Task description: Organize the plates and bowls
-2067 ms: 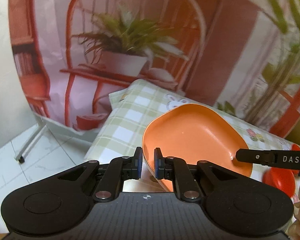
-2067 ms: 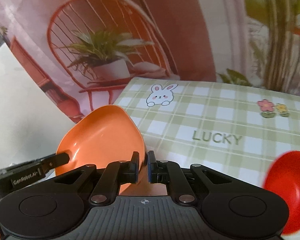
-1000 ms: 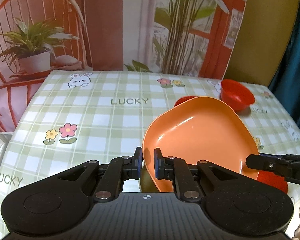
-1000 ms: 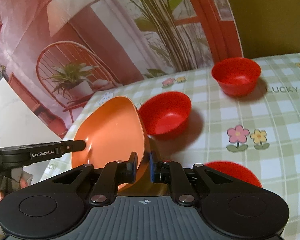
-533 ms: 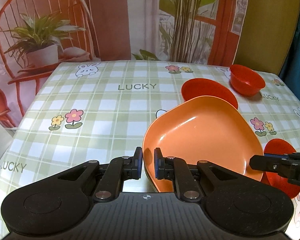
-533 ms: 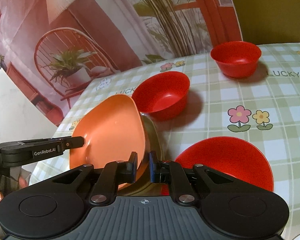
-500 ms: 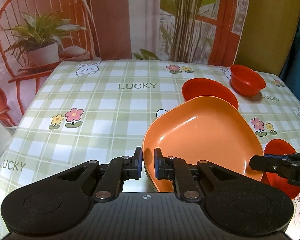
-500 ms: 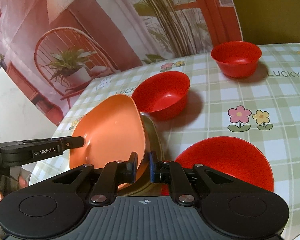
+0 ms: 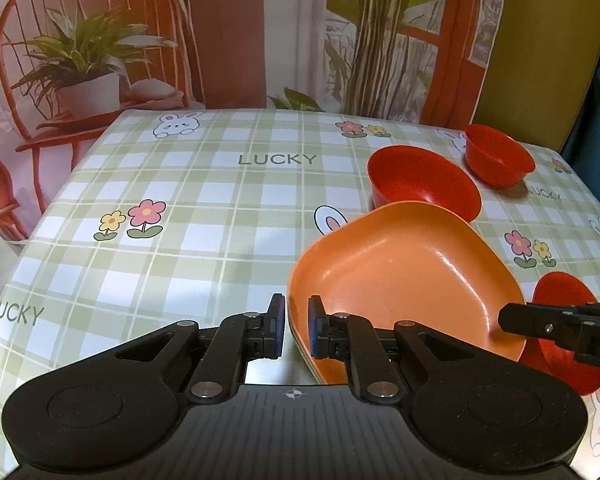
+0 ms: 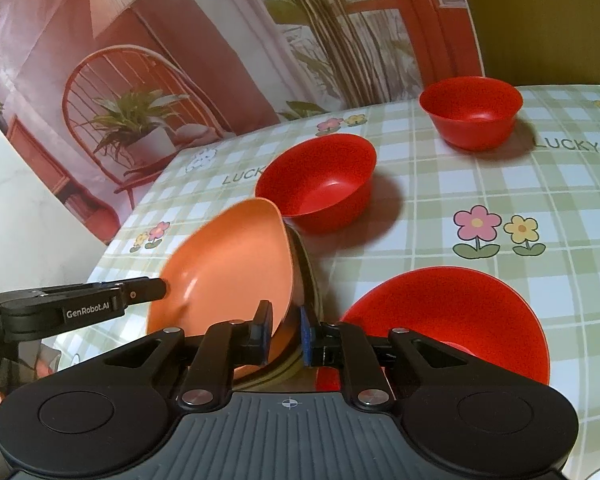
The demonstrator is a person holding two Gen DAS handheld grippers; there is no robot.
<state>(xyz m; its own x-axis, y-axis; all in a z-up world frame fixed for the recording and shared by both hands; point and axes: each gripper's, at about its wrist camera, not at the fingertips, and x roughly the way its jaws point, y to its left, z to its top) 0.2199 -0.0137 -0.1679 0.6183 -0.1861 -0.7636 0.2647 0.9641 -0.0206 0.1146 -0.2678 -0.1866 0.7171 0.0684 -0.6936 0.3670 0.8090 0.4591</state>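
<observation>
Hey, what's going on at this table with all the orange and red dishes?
A person is tidying dishes with two handheld tongs. Both the left tongs and the right tongs are clamped on opposite edges of one orange plate, holding it tilted above the checked tablecloth. Two red bowls sit further back, and a third red dish lies close beside the plate. None are stacked yet.

Left wrist view facing the backdrop across the checked worktop, right wrist view angled leftward, both close on the shallow orange plastic plate
</observation>
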